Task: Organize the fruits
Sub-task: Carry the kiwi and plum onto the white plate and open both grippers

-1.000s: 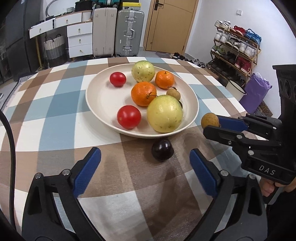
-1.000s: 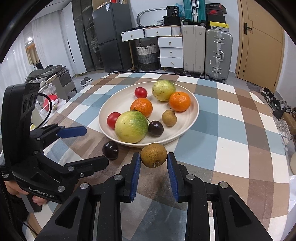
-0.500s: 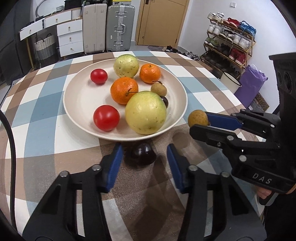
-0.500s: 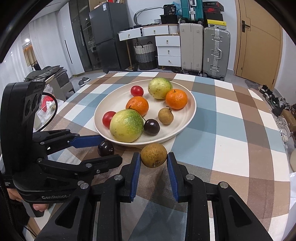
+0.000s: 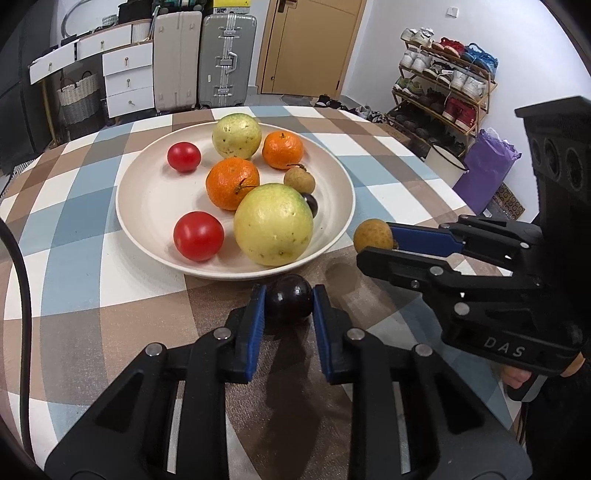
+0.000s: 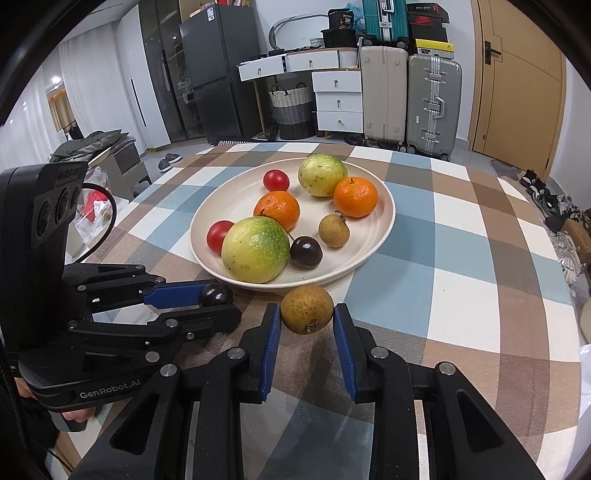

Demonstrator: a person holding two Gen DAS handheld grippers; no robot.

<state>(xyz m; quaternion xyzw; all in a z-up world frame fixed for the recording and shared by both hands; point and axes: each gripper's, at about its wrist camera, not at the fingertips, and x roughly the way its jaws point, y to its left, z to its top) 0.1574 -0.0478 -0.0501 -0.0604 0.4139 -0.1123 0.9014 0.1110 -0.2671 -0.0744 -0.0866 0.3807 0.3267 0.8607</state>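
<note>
"GenRobot.AI" marks the left gripper (image 5: 288, 300), clamped on a dark plum (image 5: 288, 301) at the plate's (image 5: 147, 218) 6 o'clock rim; "DAS" marks the right gripper (image 6: 306, 314), pinching a brown longan (image 6: 307, 309) nearby. The plate carries two tomatoes, two oranges, two guavas, one longan and one plum.

Right tongs (image 5: 373, 243) body, seen from the left wrist view: "DAS" in pale raised letters on the black lower housing.
Left tongs (image 6: 218, 299) body, seen from the right wrist view: "GenRobot.AI" in pale letters along the black lower housing.
Left tongs camera block, top face: raised lettering, too blurred to read for certain.
Black box (image 6: 341, 23) on top of the drawers: "36" in white.
Other boxes and suitcases at the back: markings too small to read.
</note>
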